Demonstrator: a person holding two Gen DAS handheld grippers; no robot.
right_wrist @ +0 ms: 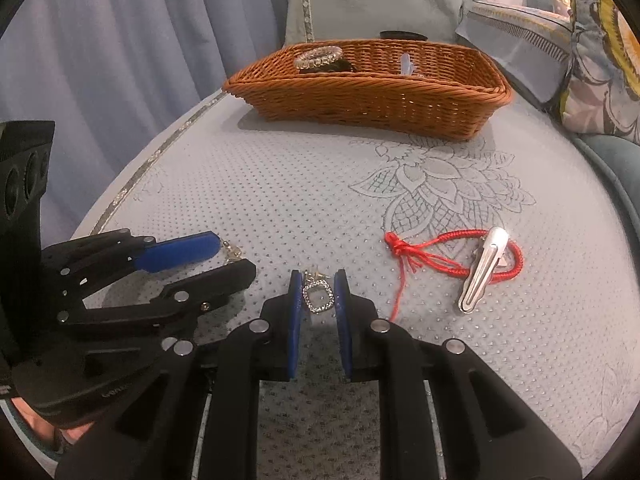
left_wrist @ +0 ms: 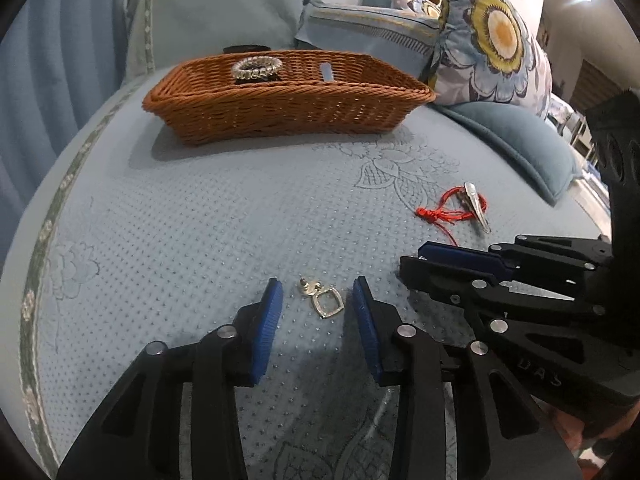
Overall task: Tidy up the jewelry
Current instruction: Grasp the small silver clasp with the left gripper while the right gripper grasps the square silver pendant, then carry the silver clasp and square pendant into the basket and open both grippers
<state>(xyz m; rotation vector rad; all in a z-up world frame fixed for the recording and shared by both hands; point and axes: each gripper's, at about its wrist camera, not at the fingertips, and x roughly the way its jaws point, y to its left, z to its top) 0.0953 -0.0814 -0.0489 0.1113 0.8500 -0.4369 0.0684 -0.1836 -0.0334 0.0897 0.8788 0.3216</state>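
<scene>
A silver square earring (left_wrist: 326, 303) lies on the blue bedspread between the blue pads of my left gripper (left_wrist: 318, 285), which is open and does not touch it. A second, rhinestone-set square earring (right_wrist: 318, 296) sits between the pads of my right gripper (right_wrist: 318, 276), which is shut on it at bed level. Each gripper shows in the other's view, the right gripper (left_wrist: 414, 258) and the left gripper (right_wrist: 236, 258) close side by side. Farther back stands a brown wicker basket (left_wrist: 280, 112) (right_wrist: 360, 96) holding a beaded bracelet (left_wrist: 256, 68) (right_wrist: 318, 56).
A red cord bracelet (right_wrist: 440, 258) (left_wrist: 444, 210) lies to the right with a silver hair clip (right_wrist: 484, 268) (left_wrist: 476, 208) across it. A flowered pillow (left_wrist: 492, 36) and a blue cushion (left_wrist: 528, 144) line the right side. A blue curtain (right_wrist: 120, 60) hangs past the bed's left edge.
</scene>
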